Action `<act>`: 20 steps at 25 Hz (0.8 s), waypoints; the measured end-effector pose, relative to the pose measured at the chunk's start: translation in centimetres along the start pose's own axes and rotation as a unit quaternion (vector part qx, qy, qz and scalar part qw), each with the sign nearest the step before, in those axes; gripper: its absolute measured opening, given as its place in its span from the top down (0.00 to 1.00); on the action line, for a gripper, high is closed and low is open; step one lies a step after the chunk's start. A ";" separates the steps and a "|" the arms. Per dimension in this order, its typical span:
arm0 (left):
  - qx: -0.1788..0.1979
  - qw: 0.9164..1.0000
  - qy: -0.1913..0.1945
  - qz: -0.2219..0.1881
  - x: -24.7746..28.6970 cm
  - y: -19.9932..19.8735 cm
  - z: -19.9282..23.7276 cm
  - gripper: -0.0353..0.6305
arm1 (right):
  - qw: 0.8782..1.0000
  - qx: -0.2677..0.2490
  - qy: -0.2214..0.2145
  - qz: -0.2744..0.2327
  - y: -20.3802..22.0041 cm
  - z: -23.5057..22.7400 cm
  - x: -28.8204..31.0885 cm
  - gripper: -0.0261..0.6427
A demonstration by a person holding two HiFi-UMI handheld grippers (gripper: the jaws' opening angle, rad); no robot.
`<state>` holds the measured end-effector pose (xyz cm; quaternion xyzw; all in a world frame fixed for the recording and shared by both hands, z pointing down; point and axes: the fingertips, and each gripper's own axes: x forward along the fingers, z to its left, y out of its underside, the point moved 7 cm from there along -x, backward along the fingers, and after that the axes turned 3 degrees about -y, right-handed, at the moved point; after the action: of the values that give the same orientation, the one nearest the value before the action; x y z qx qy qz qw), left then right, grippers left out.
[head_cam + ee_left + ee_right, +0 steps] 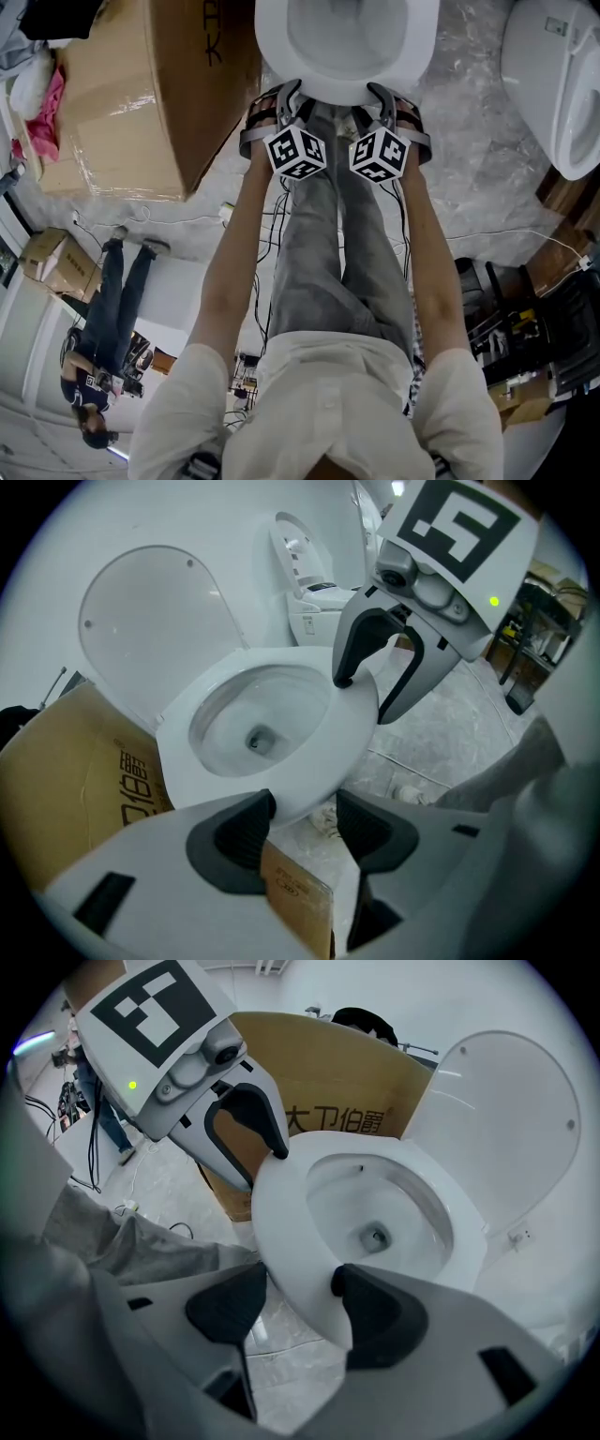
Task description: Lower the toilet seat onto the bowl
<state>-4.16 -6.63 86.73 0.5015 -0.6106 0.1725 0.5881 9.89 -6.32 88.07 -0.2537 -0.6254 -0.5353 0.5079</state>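
Observation:
The white toilet seat (274, 54) lies flat on the bowl (349, 36), and the lid (155, 621) stands raised behind it. Both grippers are at the seat's front rim. My left gripper (289, 94) is open, its pads just short of the rim's edge (309, 794). In the right gripper view the left gripper (262, 1168) straddles the rim. My right gripper (300, 1293) stands wide, the rim (291, 1241) between its jaws, one pad inside and one outside with a gap. From the left gripper view the right gripper (364, 700) reaches over the seat (347, 728).
A large cardboard box (141, 94) stands close on the toilet's left. A second toilet (553, 75) is at the right. Cables run over the marbled floor (487, 159). A person (112, 309) stands behind at the left. My own legs (337, 244) are right before the bowl.

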 end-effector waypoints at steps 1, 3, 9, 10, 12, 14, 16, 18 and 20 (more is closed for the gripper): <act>0.000 1.000 0.002 0.003 0.2 0.1 0.0 0.59 | 1.000 -0.001 0.000 0.002 0.0 0.0 0.3 0.57; -0.001 1.000 0.007 0.008 0.6 0.3 -0.2 0.59 | 1.000 -0.002 -0.003 0.009 0.2 0.1 0.7 0.57; -0.004 0.999 0.024 0.021 2.0 0.7 -0.6 0.59 | 1.000 -0.006 -0.008 0.028 0.9 0.2 2.2 0.56; -0.005 0.999 0.028 0.023 2.3 0.8 -0.6 0.59 | 0.999 -0.008 -0.007 0.030 1.0 0.2 2.5 0.56; -0.009 0.999 0.036 0.027 2.7 0.9 -0.6 0.59 | 0.999 -0.009 -0.006 0.035 1.2 0.3 2.9 0.56; -0.012 0.998 0.044 0.031 3.0 0.9 -0.6 0.59 | 0.999 -0.010 -0.007 0.039 1.3 0.3 3.2 0.56; -0.018 0.998 0.051 0.032 3.2 1.0 -0.7 0.59 | 0.999 -0.011 -0.008 0.043 1.5 0.3 3.5 0.56; -0.028 0.997 0.057 0.031 3.4 1.0 -0.6 0.59 | 0.999 -0.011 -0.008 0.045 1.6 0.3 3.8 0.56; -0.036 0.997 0.062 0.031 3.6 1.0 -0.6 0.61 | 0.999 -0.012 -0.005 0.044 1.6 0.3 4.0 0.56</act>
<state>-4.00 -7.20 90.48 0.4491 -0.5942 0.1988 0.6370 9.79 -6.48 92.37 -0.2897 -0.6101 -0.5184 0.5245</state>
